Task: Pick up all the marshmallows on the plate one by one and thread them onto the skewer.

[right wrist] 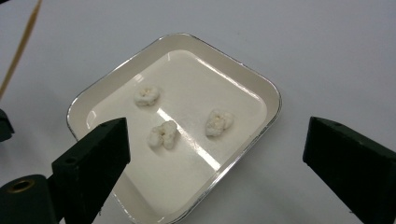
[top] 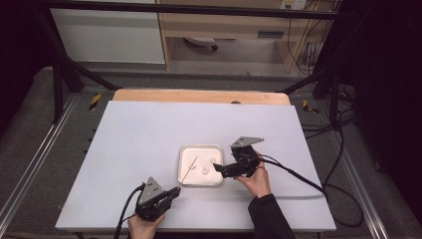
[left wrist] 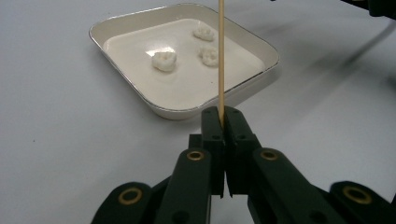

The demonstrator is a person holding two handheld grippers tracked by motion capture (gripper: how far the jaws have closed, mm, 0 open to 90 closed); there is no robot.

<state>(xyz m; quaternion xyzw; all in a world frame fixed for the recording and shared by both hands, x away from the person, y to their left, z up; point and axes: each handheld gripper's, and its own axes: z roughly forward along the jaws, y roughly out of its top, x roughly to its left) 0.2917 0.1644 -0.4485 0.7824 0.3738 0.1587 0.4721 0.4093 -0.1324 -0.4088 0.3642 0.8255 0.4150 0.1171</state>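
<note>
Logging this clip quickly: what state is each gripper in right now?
Left gripper: shut on the wooden skewer, which points toward the tray.
Right gripper: open, holding nothing, jaws wide above the tray's popcorn pieces.

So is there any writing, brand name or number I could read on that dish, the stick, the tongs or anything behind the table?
None can be read.
The white dish, the wooden skewer and the black tongs carry no lettering.
A small label on the wooden shelf behind the table is too blurred to read.
The yellow-and-black striped tape on the frame is a warning marking without words.
</note>
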